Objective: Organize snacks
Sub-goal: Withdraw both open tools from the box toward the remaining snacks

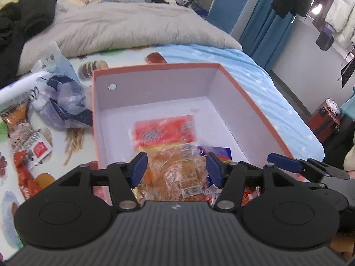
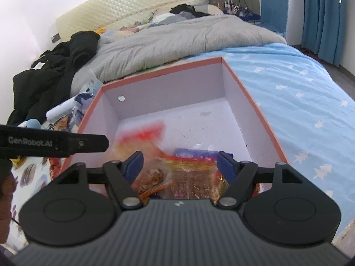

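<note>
A pink-rimmed white box (image 1: 155, 66) (image 2: 255, 102) stands on the bed. Inside lie a red packet (image 1: 165, 130) (image 2: 142, 134), a clear bag of orange snacks (image 1: 177, 173) (image 2: 190, 177) and a blue-purple packet (image 1: 218, 150) (image 2: 195, 153). My left gripper (image 1: 176, 168) is open and empty, above the box's near end over the clear bag. My right gripper (image 2: 179, 166) is open and empty over the same packets. The right gripper's finger also shows at the right of the left wrist view (image 1: 286, 160). The left gripper's body shows in the right wrist view (image 2: 55, 144).
Loose snack packets (image 1: 28, 137) and a blue-white plastic bag (image 1: 64, 102) lie on the sheet left of the box. A grey duvet (image 1: 124, 26) and black clothes (image 2: 55, 71) lie behind. The light blue sheet (image 2: 299, 93) spreads to the right.
</note>
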Motion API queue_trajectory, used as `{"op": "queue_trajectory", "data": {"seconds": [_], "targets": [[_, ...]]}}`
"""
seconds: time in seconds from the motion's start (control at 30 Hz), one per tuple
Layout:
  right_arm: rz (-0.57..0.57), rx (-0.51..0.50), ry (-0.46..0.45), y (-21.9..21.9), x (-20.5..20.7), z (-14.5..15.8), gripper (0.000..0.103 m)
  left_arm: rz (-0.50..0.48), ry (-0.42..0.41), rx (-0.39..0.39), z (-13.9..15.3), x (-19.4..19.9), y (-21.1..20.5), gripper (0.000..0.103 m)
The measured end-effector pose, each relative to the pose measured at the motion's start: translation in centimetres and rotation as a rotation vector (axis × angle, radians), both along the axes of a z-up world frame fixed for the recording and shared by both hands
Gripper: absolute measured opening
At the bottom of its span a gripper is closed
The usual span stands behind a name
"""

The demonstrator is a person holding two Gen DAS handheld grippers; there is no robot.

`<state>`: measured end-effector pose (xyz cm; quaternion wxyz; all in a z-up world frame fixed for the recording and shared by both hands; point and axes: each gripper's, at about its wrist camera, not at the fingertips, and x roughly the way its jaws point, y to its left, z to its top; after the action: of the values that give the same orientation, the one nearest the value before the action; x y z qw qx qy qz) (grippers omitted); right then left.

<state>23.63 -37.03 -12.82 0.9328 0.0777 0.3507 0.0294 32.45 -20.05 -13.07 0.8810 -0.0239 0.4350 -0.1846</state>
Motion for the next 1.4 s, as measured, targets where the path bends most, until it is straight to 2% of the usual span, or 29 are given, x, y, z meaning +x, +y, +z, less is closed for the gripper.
{"op": "queue_trajectory", "data": {"seconds": [0.37,0.73,1.1,1.4], "targets": [[0.006,0.013,-0.074,2.0,-5.0,3.2,0.074,0.026,-0.078,-0.022,4.3,-6.5,3.3,0.064],[0.029,0.020,-0.144,5.0,-11.2,5.2,0.074,0.079,-0.139,-0.048,6.9,-14.4,7.9,0.064],[0.085,0.034,-0.187,9.2,-16.9,5.9,0.074,0.157,-0.168,-0.053,7.7,-22.4,12.8,0.064],[0.172,0.017,-0.197,12.1,-20.0,5.6,0.074,0.217,-0.157,-0.046,7.1,-26.7,15.9,0.064]]}}
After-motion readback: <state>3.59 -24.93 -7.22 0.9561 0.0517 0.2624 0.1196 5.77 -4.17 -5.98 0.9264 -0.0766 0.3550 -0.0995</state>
